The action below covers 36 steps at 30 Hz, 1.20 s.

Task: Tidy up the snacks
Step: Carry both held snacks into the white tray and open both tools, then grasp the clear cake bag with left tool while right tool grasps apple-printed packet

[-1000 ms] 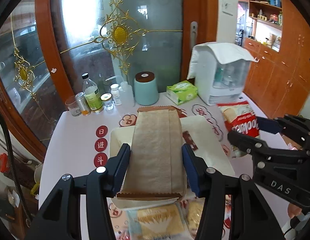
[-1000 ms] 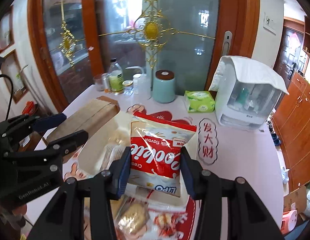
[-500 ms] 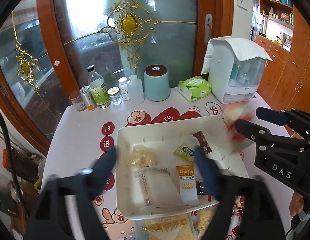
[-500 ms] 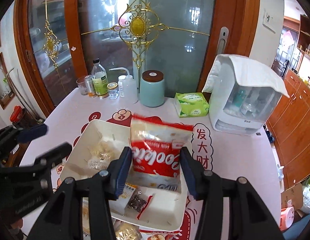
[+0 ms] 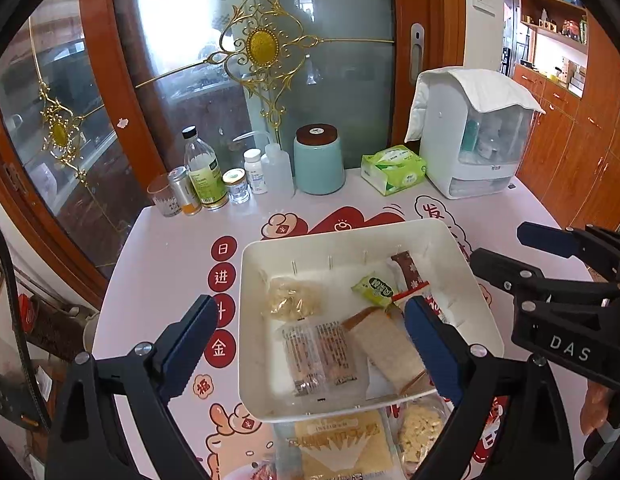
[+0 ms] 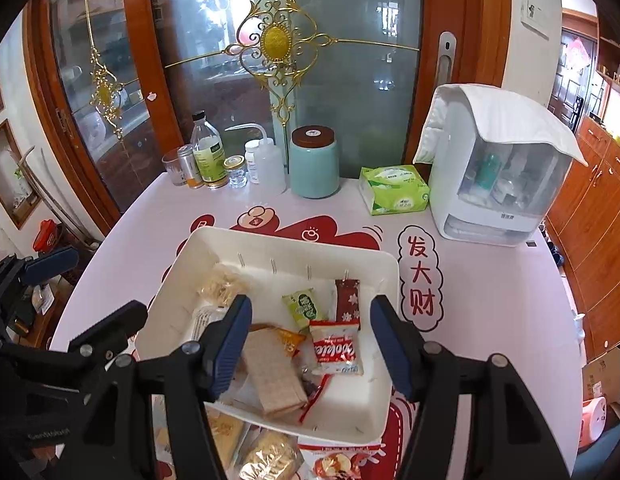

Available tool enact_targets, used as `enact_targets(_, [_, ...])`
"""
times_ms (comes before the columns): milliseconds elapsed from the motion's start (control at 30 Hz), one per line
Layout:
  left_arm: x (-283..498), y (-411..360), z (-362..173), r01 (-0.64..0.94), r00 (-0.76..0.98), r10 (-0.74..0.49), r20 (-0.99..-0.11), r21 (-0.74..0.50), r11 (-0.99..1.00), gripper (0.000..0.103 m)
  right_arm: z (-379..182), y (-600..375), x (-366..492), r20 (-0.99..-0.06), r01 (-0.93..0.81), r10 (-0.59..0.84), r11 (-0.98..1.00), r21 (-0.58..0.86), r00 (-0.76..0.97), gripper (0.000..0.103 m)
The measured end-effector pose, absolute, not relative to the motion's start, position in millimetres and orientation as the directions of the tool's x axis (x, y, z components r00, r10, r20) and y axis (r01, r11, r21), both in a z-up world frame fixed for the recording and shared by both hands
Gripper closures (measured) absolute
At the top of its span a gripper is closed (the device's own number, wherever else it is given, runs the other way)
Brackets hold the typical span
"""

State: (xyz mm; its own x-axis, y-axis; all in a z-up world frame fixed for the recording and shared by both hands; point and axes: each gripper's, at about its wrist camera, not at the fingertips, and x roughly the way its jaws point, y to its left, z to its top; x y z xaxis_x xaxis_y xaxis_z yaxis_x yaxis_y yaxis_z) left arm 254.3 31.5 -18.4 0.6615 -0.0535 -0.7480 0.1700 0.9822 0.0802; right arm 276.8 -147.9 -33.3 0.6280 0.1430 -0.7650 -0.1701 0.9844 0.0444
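Left wrist view looks down over the white tray (image 5: 450, 240) on the pink table (image 5: 169, 240). The left gripper (image 5: 312, 344) hangs above the tray's near half, its jaws opening wide with nothing pinched; a brown flat packet (image 5: 386, 348) lies in the tray beneath, free of both pads. The right gripper (image 6: 310, 344) hovers over the tray's near right part, its jaws opening too, and the red cookie bag (image 6: 336, 350) sits loose on the pile below, touching neither pad. A small green packet (image 6: 303, 308) and a dark red bar (image 6: 348, 300) lie just beyond it.

More snacks wait outside, against the tray's near rim: a yellow packet (image 5: 338, 444) and a clear bag of pale pieces (image 5: 422, 428).

Risks, as I judge them: the two grippers work close together over one tray, so reaching for the near snacks could knock their frames. The brown packet leans on other items near the rim; a careless sweep could tip it out. Dragging a packet over the rim might shift the light tray.
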Motion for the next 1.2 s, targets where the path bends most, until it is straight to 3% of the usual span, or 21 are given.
enact_targets(767, [171,17,-23,0.16,0.638,-0.048,-0.769,0.071,0.985,0.009,-46,-199,195,-0.784,-0.182,0.151,0.982,0.05,0.602,0.041])
enact_targets(1200, [148,56,-84,0.054,0.502,-0.038,-0.864,-0.013,0.998,0.009,-106,-234,166,-0.858,-0.142,0.158,0.985,0.101,0.489,0.041])
